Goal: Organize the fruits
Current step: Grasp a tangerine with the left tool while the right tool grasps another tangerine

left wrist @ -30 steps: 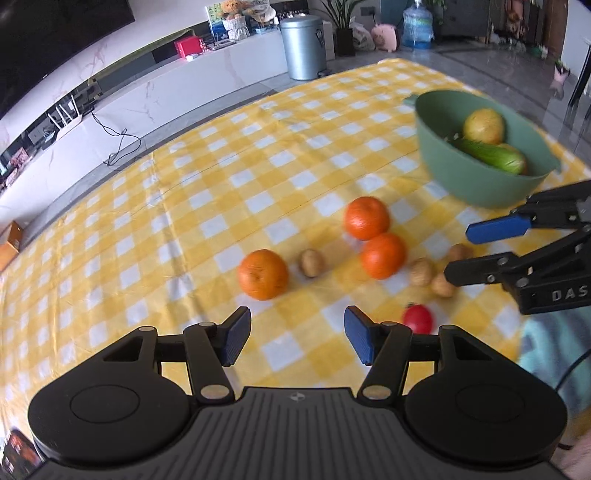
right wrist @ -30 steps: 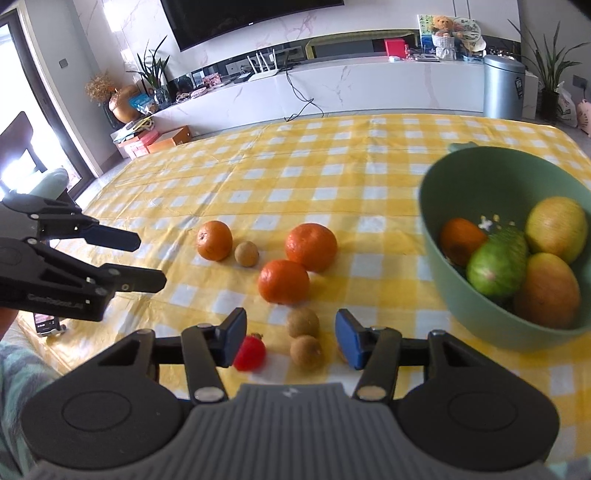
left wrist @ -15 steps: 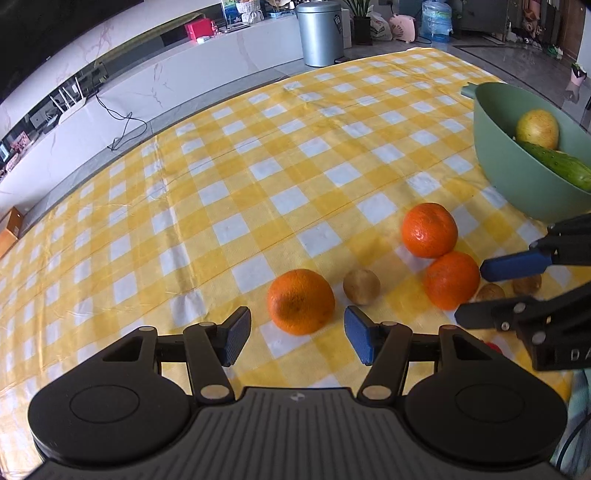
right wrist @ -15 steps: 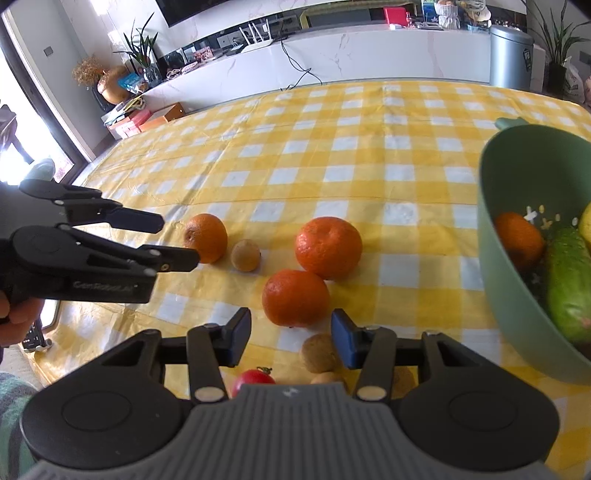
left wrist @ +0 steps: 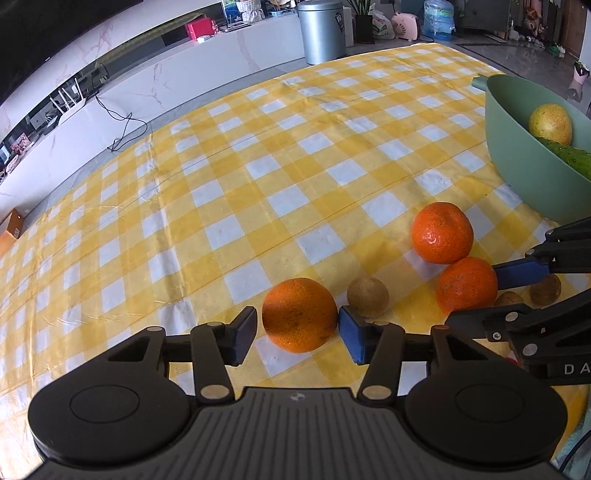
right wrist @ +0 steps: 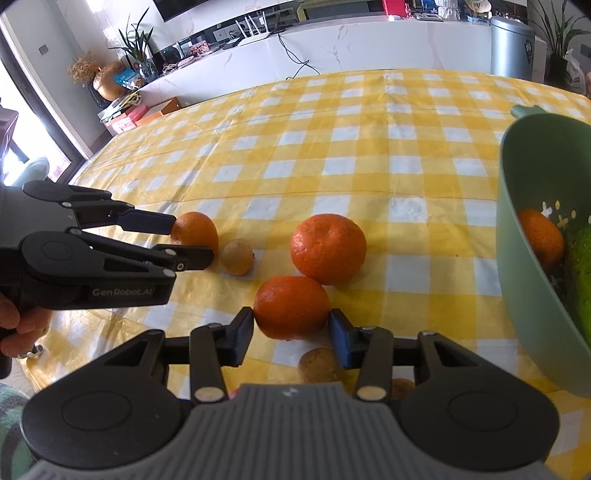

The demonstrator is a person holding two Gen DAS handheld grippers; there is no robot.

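A yellow-and-white checked tablecloth (left wrist: 236, 192) covered the table, with a white marble media console (left wrist: 155, 74) and steel bin (left wrist: 321, 31) along the frame's top. My left claw (left wrist: 297, 330) was closing around one orange (left wrist: 299, 314) at lower centre, and my right claw (right wrist: 291, 332) around another orange (right wrist: 291, 306), neither yet clamped. The green bowl (right wrist: 524, 295) sat at the right edge.

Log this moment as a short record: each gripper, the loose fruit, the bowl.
left gripper: jaws closing around the leftmost orange; right pad touching, left pad a sliver off
right gripper: jaws closing around the nearest orange, both pads about at its sides
third orange: loose on the checked cloth
small brown fruits: loose among the oranges
green bowl: right side, already holding fruit
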